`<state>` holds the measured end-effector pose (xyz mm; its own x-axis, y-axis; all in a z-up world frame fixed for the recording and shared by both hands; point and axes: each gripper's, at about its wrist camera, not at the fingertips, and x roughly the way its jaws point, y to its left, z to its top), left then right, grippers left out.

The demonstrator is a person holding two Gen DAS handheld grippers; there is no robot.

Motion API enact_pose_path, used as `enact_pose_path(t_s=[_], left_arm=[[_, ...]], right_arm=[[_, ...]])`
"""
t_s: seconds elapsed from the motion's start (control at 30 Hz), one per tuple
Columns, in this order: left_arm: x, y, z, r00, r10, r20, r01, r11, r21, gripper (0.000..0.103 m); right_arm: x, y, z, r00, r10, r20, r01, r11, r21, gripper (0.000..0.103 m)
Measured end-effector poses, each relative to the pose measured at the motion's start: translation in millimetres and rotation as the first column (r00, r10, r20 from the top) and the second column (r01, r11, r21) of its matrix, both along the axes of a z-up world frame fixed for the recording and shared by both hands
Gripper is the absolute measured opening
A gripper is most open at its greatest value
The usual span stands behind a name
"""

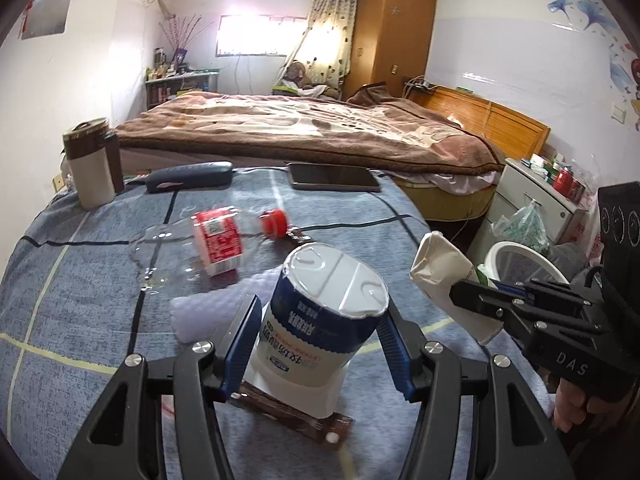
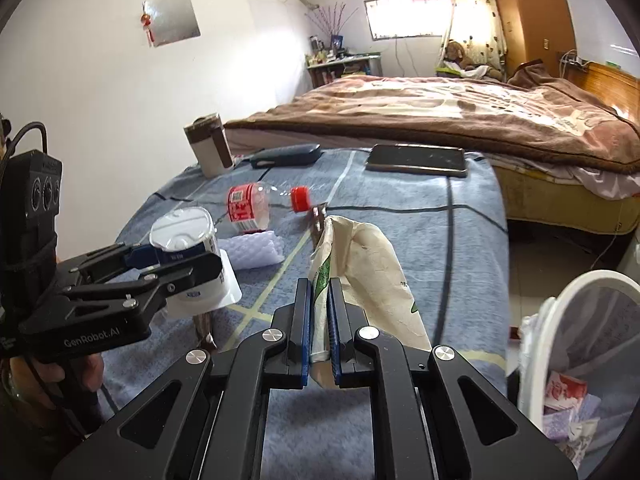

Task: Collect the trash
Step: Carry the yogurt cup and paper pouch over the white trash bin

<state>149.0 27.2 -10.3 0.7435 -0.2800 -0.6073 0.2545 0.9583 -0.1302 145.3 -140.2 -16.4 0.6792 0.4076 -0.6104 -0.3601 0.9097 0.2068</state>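
Observation:
My left gripper (image 1: 320,320) is shut on an upside-down blue-and-white yogurt cup (image 1: 320,320), held tilted just above the blue checked table cloth (image 1: 80,300); it also shows in the right wrist view (image 2: 184,236). My right gripper (image 2: 319,308) is shut on a crumpled cream paper bag (image 2: 368,272), seen from the left wrist view (image 1: 444,276) off the table's right edge. A crushed clear bottle (image 1: 208,244) with red label and red cap, a white foam piece (image 1: 208,312) and a brown wrapper (image 1: 292,420) lie on the cloth. A white-rimmed trash bin (image 2: 568,344) stands right of the table.
A brown-and-white tumbler (image 1: 92,164), a dark glasses case (image 1: 188,176) and a phone (image 1: 336,178) sit at the table's far side. A bed with a brown blanket (image 1: 320,128) lies beyond. A white cabinet (image 1: 536,204) stands at right.

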Motion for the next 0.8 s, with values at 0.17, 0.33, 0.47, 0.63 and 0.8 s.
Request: enact_pose_path(t_s=[0.17,0.33,0.47,0.63,0.8], left_arm=[[-8.8,-20.9,9.3,0.999,-0.047,0.023,0.048,0.999,-0.001,0.06],[-13.2,-40.0,17.4,0.995,-0.096,0.031,0.097,0.995,-0.019,0.06],[-15.7,-60.7,22.2,0.99,-0.135,0.045,0.136,0.991,-0.012,0.06],[-16.6,-90.3,24.7,0.982,-0.182,0.049,0.182,0.983,-0.001,0.06],[-20.7,-126.3,27.1,0.966,-0.252,0.059,0.252,0.968,0.009,0.06]], right_arm=[[-9.8,-16.2,7.6,0.999,-0.035,0.016,0.035,0.999,0.009,0.01],[-17.0,-36.3,14.2,0.996,-0.082,0.032,0.081,0.996,0.025,0.01],[-23.4,-55.5,18.4,0.991,-0.128,0.042,0.127,0.991,0.032,0.01],[-32.6,-81.3,23.7,0.98,-0.192,0.054,0.19,0.981,0.025,0.01],[-41.2,-109.7,24.8,0.964,-0.26,0.056,0.259,0.965,0.024,0.01]])
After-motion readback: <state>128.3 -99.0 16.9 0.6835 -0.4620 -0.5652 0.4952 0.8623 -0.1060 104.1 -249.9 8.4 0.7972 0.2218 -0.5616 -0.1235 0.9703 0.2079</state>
